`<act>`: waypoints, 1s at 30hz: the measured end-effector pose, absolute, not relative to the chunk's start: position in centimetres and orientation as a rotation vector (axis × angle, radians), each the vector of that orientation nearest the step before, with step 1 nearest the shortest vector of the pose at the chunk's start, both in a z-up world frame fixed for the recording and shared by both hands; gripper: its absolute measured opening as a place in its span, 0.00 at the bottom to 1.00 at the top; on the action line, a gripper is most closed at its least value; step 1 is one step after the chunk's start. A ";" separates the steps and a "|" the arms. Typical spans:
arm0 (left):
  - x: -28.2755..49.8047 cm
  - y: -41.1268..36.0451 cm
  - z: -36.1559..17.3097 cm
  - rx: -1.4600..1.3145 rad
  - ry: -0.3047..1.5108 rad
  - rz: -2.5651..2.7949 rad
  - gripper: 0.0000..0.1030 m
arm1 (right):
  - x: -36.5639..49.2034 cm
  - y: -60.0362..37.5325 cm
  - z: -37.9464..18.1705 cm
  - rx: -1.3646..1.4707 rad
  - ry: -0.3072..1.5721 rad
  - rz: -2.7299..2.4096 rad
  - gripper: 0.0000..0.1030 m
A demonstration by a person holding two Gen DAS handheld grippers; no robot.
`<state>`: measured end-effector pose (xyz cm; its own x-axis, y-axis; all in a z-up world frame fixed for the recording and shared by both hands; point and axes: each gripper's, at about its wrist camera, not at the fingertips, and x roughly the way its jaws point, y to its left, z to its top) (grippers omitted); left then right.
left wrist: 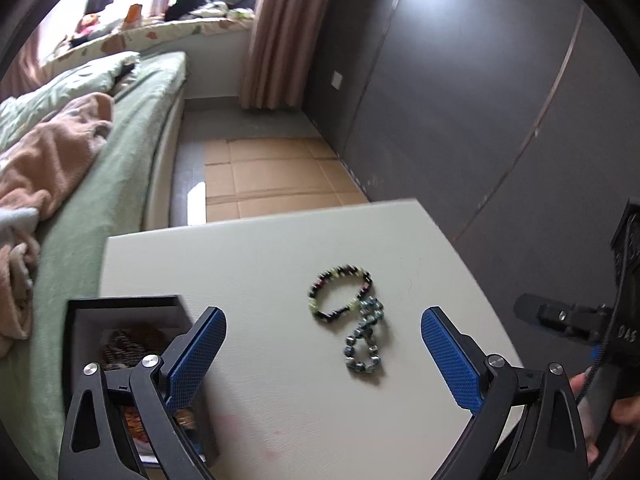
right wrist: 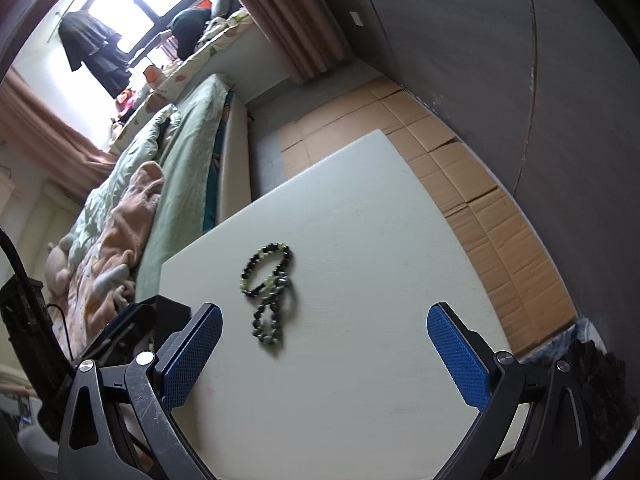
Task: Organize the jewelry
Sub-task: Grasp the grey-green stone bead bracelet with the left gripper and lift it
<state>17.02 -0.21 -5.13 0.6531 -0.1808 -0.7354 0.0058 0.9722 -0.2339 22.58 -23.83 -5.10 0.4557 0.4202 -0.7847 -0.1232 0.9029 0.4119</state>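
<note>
Two bracelets: they lay together near the middle of the white table (left wrist: 260, 248), touching at one end, one partly over the other.
Dark bracelet (left wrist: 340, 293): a ring of black beads with some yellow-green ones and a few pinkish ones; it lay flat, on the far side of the pair.
Grey bracelet (left wrist: 365, 340): rounder beads, blue-grey and shiny, pinched into a figure-eight shape; it lay on the near side.
Jewelry box (left wrist: 124, 320): black outside, pale inside, open at the left edge of the table; something brown and patterned was in it, too blurred to name.
Left gripper (left wrist: 323, 354): blue pads spread wide, nothing between them; it was above the table, the bracelets just ahead of it.
Right gripper (right wrist: 324, 350): also wide apart and empty, the bracelets a little left of its center line.
Bed (left wrist: 132, 128): green sheet and a pink blanket, beside the table.
</note>
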 end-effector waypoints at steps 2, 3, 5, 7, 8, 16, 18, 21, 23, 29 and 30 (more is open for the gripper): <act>17.7 -1.4 -6.0 -0.188 0.883 -0.117 0.89 | 22.7 -24.3 -5.2 0.322 1.045 0.326 1.00; 18.0 -1.8 -6.4 -0.175 0.898 -0.119 0.88 | 22.8 -24.5 -5.1 0.329 1.040 0.318 1.00; 18.5 -2.7 -7.3 -0.156 0.927 -0.136 0.87 | 22.8 -25.0 -5.0 0.341 1.029 0.303 1.00; 18.9 -3.5 -8.0 -0.135 0.946 -0.143 0.87 | 22.8 -25.3 -4.8 0.347 1.016 0.289 1.00; 19.1 -3.8 -8.3 -0.125 0.953 -0.144 0.86 | 22.9 -25.5 -4.7 0.346 1.009 0.277 1.00; 20.3 -5.5 -10.3 -0.079 1.014 -0.152 0.77 | 23.3 -25.5 -4.4 0.313 0.997 0.256 1.00; 20.5 -5.8 -10.7 -0.074 1.031 -0.151 0.67 | 23.4 -25.4 -4.6 0.319 1.004 0.257 1.00; 20.9 -6.0 -11.9 -0.076 1.083 -0.158 0.18 | 23.6 -25.0 -4.8 0.322 1.019 0.268 1.00; 20.8 -5.6 -11.8 -0.107 1.076 -0.167 0.16 | 23.6 -24.7 -5.0 0.315 1.025 0.271 1.00; 20.4 -4.3 -9.7 -0.146 1.012 -0.165 0.09 | 24.1 -24.0 -5.6 0.310 1.048 0.289 1.00; 20.4 -4.1 -9.4 -0.149 1.000 -0.162 0.09 | 24.1 -23.9 -5.7 0.310 1.050 0.291 1.00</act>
<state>20.38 -4.15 -9.36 0.5302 -0.2035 -0.8231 0.0666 0.9778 -0.1988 24.12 -23.95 -5.73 0.4672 0.3786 -0.7990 -0.0863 0.9189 0.3850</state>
